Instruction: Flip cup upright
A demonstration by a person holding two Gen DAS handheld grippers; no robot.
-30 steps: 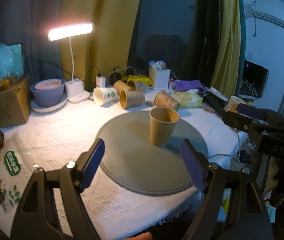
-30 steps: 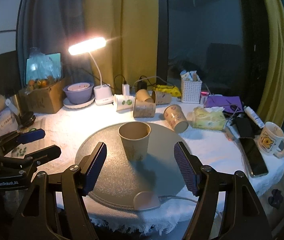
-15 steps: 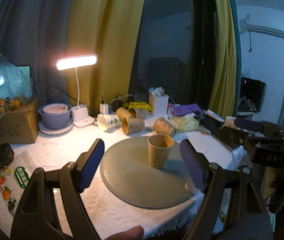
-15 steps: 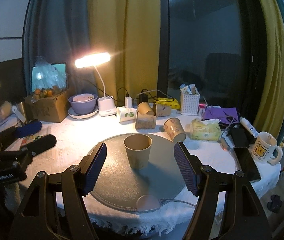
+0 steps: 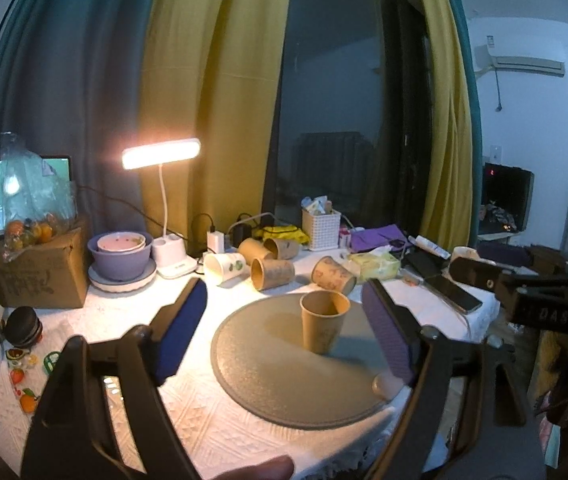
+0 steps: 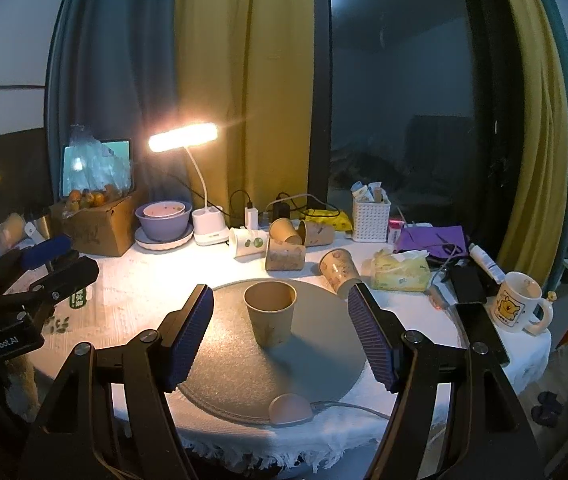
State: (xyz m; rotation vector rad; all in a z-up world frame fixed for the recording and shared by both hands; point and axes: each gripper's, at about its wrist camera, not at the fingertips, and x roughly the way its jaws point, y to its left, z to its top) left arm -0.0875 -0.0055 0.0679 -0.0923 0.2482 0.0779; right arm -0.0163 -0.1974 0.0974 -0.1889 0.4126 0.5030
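Note:
A brown paper cup [image 5: 323,321] stands upright, mouth up, on the round grey mat [image 5: 280,372]; it also shows in the right wrist view [image 6: 270,313] on the mat [image 6: 244,376]. My left gripper [image 5: 284,334] is open and empty, back from the cup near the table's front edge. My right gripper [image 6: 282,334] is open and empty, also back from the cup. Each gripper shows in the other's view, the right [image 5: 523,292] and the left [image 6: 24,280].
Several paper cups [image 6: 285,254] lie on their sides behind the mat. A lit desk lamp [image 6: 183,140], purple bowl [image 6: 162,222], cardboard box [image 6: 96,226], white basket [image 6: 371,216], tissue pack [image 6: 399,270], phone [image 6: 481,326] and mug [image 6: 517,306] crowd the table.
Both grippers have drawn back and up from the table, so the cup and mat look smaller and farther. The cup has stayed upright on the mat.

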